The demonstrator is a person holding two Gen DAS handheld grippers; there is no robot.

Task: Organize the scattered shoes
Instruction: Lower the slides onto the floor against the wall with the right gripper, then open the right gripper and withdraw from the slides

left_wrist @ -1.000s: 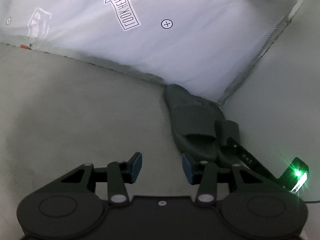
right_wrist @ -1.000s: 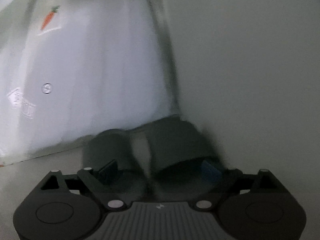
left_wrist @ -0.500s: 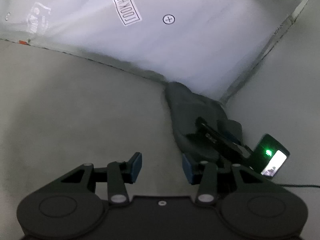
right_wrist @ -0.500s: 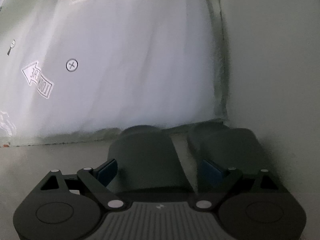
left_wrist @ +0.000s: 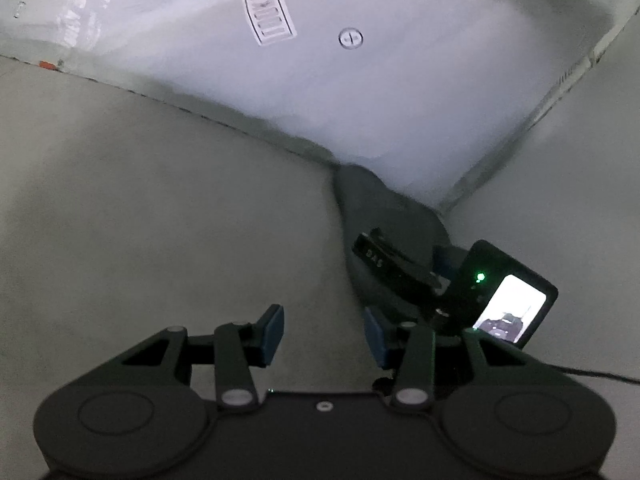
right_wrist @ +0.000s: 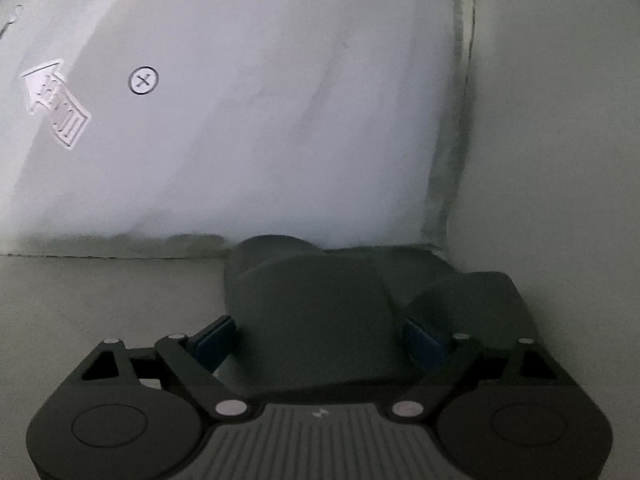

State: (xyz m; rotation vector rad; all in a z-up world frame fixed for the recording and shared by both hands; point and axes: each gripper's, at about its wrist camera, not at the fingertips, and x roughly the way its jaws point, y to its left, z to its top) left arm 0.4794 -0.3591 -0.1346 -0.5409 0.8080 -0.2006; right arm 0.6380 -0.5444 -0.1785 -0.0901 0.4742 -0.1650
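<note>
The right tongs (right_wrist: 316, 340) stand wide, one blue pad on each side of the strap of the left slipper (right_wrist: 312, 312), a dark slide; whether the pads touch it cannot be told, so it reads as either about to be let go or about to be pinched. The right slipper (right_wrist: 468, 304) lies just beside it, and both toes point at the lower edge of a white printed sheet (right_wrist: 260, 120) near its corner. The surface under them is a plain pale grey; it looks like a floor (right_wrist: 100, 300), though that is a judgement.

The left tongs (left_wrist: 324, 334) are spread to a moderate gap with nothing between the pads, hovering over bare floor just left of the slippers. From this side only one dark slipper shape shows, partly hidden by the right tool and its lit screen (left_wrist: 508, 312).

The pair seems nearly lined up, so the risk is in pulling away. If a pad drags on the soft strap as the right tongs lift or back off, the left slipper could twist or bump its neighbour out of line. The two tools are also close together, and a careless move of the left one could knock the right tool or the heel
</note>
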